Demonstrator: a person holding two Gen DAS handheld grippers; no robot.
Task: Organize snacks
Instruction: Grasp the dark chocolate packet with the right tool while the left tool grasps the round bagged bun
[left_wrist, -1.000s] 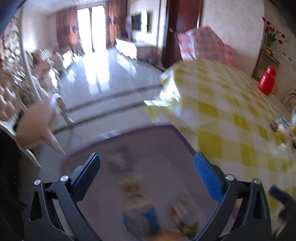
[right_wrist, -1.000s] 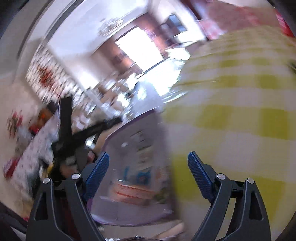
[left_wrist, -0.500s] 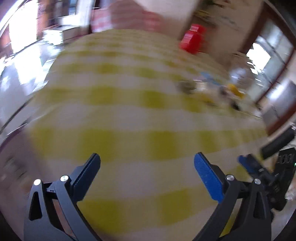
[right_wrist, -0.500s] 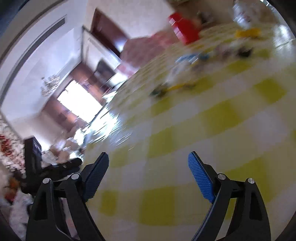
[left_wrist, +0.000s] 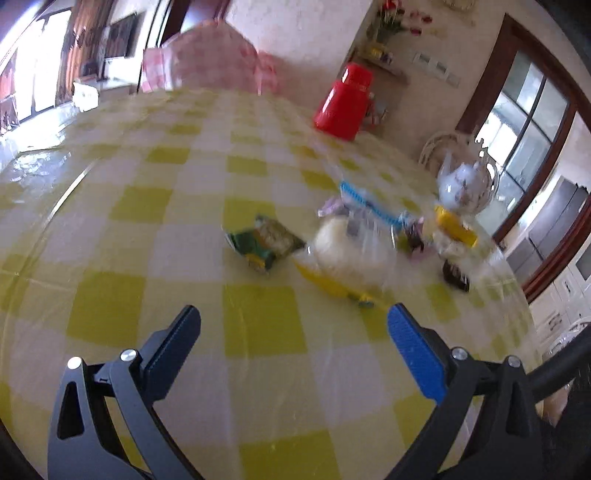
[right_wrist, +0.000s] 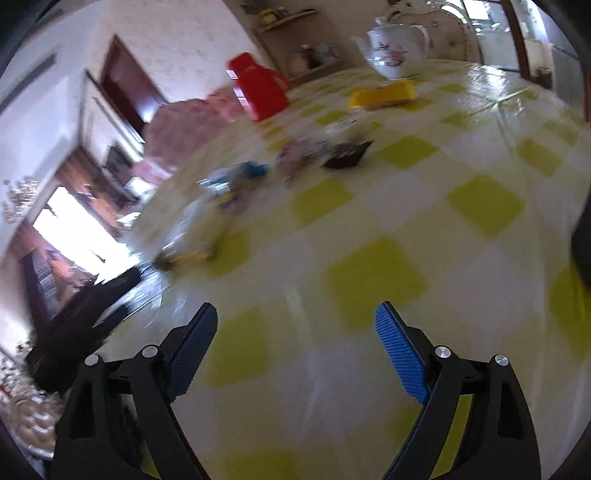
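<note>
Both claws are being held wide apart with nothing between the pads: left gripper (left_wrist: 293, 325) and right gripper (right_wrist: 295, 321) are being angled down over the checked tablecloth (left_wrist: 147, 206), likely so a packet can be straddled on approach. The snacks (left_wrist: 343, 243) are lying loose in a cluster mid-table, well ahead of both grippers, near the green packet (left_wrist: 264, 240), yellow box (right_wrist: 382, 95), teapot (right_wrist: 397, 50) and red jug (left_wrist: 345, 103). Compared with a second ago, the purple bin on the floor is no longer being framed; the table is now being viewed by both cameras, with blur easing
</note>
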